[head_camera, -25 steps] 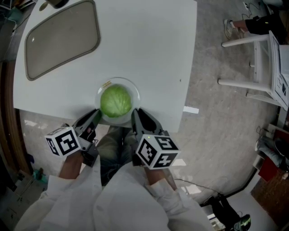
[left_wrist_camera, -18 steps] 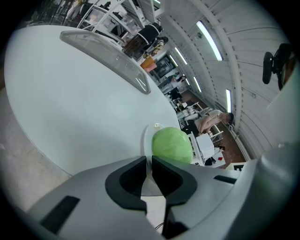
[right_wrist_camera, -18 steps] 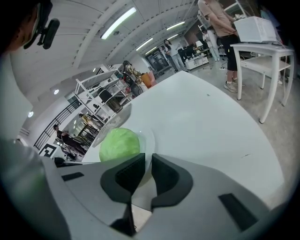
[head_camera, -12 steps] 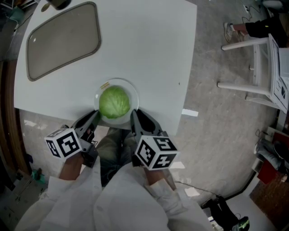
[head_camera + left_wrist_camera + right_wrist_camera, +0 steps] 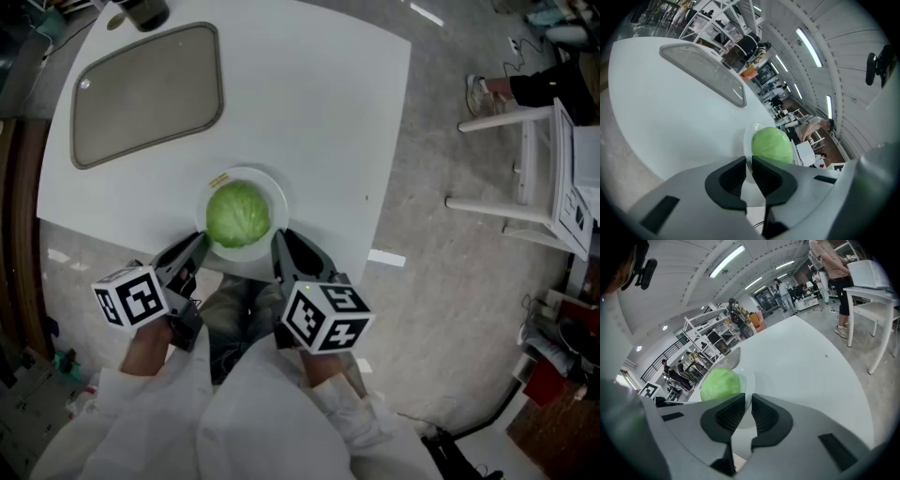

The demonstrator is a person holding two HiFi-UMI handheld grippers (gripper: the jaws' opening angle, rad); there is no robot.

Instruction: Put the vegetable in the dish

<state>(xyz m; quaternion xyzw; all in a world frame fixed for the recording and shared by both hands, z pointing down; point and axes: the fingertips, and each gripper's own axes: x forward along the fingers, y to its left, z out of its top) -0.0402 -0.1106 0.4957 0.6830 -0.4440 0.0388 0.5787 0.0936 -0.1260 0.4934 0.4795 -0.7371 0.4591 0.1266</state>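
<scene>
A round green cabbage [image 5: 237, 214] lies in a white dish [image 5: 278, 201] near the front edge of the white table [image 5: 309, 112]. My left gripper [image 5: 194, 246] hovers at the table's edge just left of the dish, its jaws together with nothing between them. My right gripper [image 5: 283, 240] sits just right of the dish, also shut and empty. In the left gripper view the cabbage [image 5: 771, 145] and dish [image 5: 749, 137] lie right beyond the jaws [image 5: 748, 161]. In the right gripper view the cabbage [image 5: 720, 385] sits ahead and left of the jaws [image 5: 748, 399].
A grey rimmed tray [image 5: 148, 92] lies at the table's far left, with a dark cup [image 5: 142, 11] beyond it. A white chair [image 5: 525, 150] stands on the floor to the right. The person's knees are below the table edge between the grippers.
The head view has shifted a little, so the table and tray sit slightly lower and more to the right. Both grippers and the cabbage keep their places.
</scene>
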